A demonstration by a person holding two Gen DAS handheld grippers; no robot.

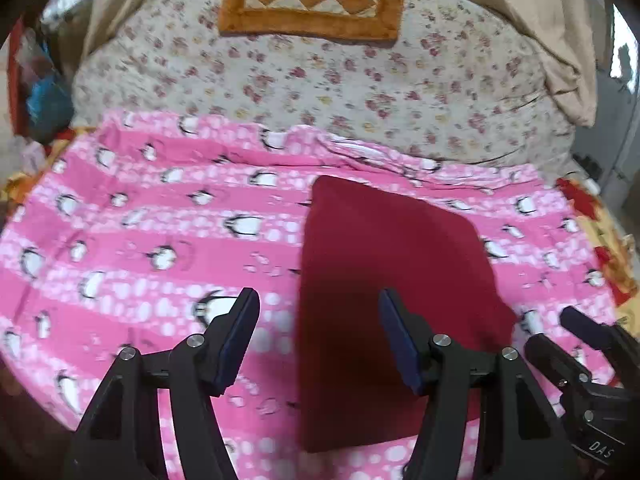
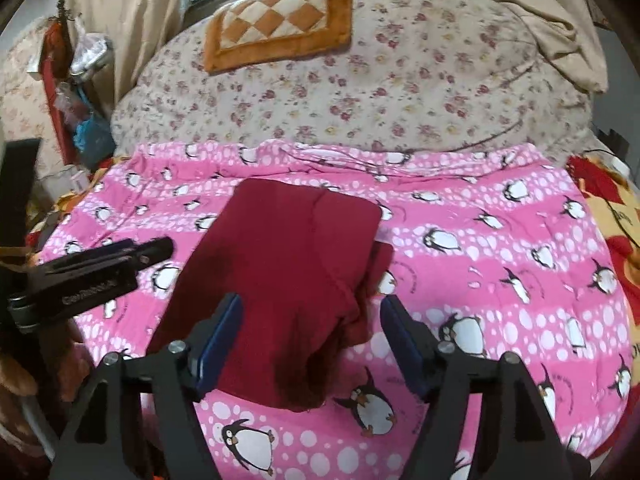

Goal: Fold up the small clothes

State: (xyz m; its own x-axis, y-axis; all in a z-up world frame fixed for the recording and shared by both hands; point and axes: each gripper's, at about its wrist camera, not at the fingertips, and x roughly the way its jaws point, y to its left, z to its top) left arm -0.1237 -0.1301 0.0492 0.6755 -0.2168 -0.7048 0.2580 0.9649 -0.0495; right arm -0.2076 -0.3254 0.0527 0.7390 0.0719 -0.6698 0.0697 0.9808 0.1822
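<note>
The folded red cloth [image 2: 280, 280] lies centre frame on the pink blanket [image 2: 500, 240], both claws, left [image 1: 318, 340] and right [image 2: 310, 344], spread wide and empty above it, so next pinch its near edge evenly.

Folded garment [image 2: 280, 280] lies on penguin blanket [image 2: 500, 240]; floral quilt [image 2: 360, 92] behind it, checked mat [image 2: 280, 24] on top.
</note>
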